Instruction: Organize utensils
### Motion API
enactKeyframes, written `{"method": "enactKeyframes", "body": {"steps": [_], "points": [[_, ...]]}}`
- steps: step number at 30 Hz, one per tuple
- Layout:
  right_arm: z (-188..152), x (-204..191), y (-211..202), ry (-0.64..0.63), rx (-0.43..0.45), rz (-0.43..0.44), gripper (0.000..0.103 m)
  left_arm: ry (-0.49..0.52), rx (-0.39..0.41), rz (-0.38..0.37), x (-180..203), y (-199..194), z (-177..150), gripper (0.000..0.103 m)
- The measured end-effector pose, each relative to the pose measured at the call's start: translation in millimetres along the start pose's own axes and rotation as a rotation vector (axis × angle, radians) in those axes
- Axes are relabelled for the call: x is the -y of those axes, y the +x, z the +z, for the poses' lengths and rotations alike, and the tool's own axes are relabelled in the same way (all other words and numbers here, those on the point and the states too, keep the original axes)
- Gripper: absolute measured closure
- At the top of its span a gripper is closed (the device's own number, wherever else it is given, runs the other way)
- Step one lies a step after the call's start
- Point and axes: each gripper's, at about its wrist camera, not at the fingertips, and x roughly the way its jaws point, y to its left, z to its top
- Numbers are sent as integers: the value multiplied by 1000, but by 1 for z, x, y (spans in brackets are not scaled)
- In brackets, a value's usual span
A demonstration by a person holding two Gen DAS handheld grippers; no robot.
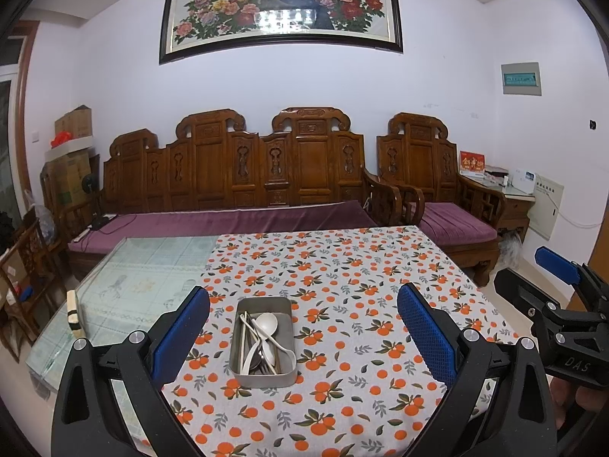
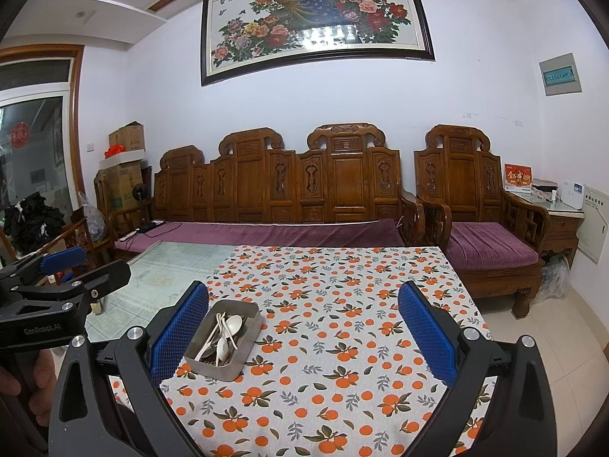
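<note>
the metal tin (image 1: 262,342) of spoons (image 1: 266,323) and chopsticks (image 1: 243,337) sat on the orange cloth (image 1: 342,266), its long side pointing away. the left gripper (image 1: 302,337) faced the tin straight on, fingers wide apart and empty. the right gripper (image 2: 302,337), also wide apart, had the tin off to its left.

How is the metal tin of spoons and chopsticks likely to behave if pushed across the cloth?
The metal tin looks low and flat-bottomed, so it would probably slide, not tip. The patterned tablecloth may bunch beneath it. The loose spoons and chopsticks would likely shift and rattle.
</note>
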Motion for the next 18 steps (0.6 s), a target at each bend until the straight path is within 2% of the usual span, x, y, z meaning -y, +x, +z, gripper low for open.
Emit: {"method": "enactKeyframes", "body": {"steps": [18], "points": [[0,-1,-1,-1,0,-1,3,0,-6,-4,1,-1,2,8]]}}
